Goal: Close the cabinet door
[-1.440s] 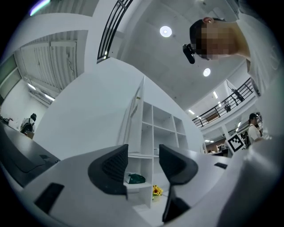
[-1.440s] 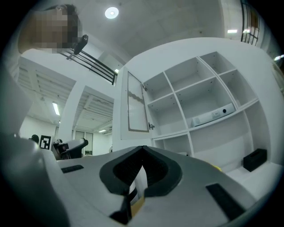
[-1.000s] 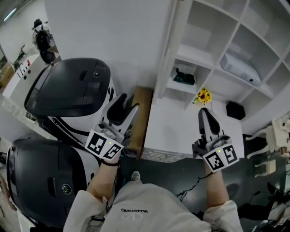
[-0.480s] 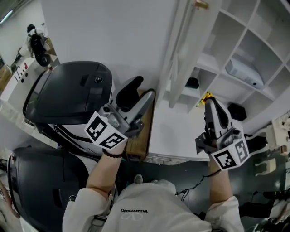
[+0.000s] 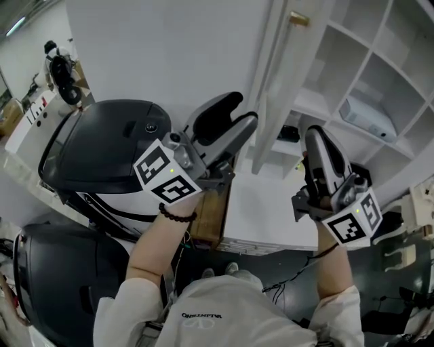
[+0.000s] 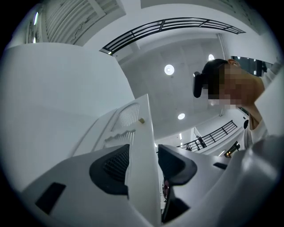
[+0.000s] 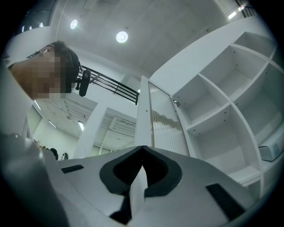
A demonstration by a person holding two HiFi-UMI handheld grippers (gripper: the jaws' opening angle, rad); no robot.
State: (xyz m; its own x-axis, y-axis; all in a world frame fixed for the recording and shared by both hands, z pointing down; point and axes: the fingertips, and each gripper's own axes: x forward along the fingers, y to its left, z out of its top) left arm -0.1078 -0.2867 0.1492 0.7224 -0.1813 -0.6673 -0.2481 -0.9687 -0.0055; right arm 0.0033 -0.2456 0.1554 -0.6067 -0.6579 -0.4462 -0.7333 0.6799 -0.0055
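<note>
Left jaws: Your left gripper (image 5: pixel 243 112) stands wide apart and has just been closing a little. The free edge of the tall white cabinet door with the ribbed glass panel (image 5: pixel 270 88) runs up between its two jaws.
Left contact: One black pad sits just beside the door's face, and whether it touches cannot be told. A dark gap shows between the door and the other pad, so nothing is clamped.
Right jaws: Your right gripper (image 5: pixel 315 139) has its tips brought together with nothing between them. It tilts upward toward the door's ribbed side.
Door: It stands swung out from the white open-shelf cabinet (image 5: pixel 380 61), edge-on to you, and rises between your two grippers in the head view. A small brass knob (image 5: pixel 298 19) sits on it high up.
Left edge: A plain white wall (image 5: pixel 169 47) lies behind your left gripper. A white machine with a glossy black lid (image 5: pixel 102 149) sits just below and to its left.
Right edge: The shelf compartments open just beyond your right gripper, and a white box-shaped device (image 5: pixel 366 115) lies on one shelf.
Room: Open space lies between the door's ribbed face and the shelf fronts, where your right gripper is.
</note>
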